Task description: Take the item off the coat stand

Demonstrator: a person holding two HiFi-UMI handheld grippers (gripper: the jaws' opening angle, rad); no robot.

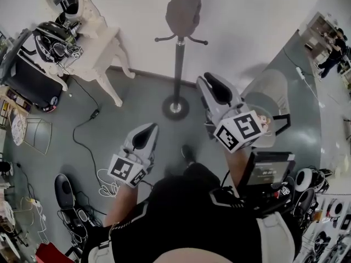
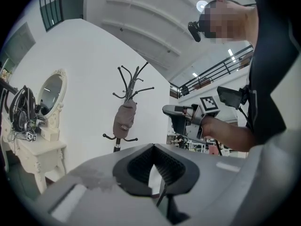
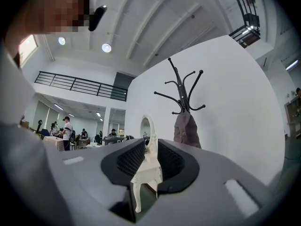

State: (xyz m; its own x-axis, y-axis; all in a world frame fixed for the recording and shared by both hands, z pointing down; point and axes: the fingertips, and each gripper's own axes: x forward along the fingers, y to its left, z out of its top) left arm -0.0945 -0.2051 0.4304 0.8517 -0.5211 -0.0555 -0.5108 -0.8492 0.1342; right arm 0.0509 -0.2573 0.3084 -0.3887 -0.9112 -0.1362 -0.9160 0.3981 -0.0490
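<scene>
Your right gripper (image 1: 210, 83), jaws slightly parted, and left gripper (image 1: 147, 129), closed, both empty, sit short of the dark metal coat stand (image 1: 179, 64): approach step. Next, reach the grey-brown fabric cap (image 1: 184, 12) hanging on it.

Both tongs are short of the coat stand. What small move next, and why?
Probably ease the right tongs forward toward the cap hanging on the coat stand: the jaws stand slightly apart with nothing between them, and the cap hangs ahead, untouched.
</scene>
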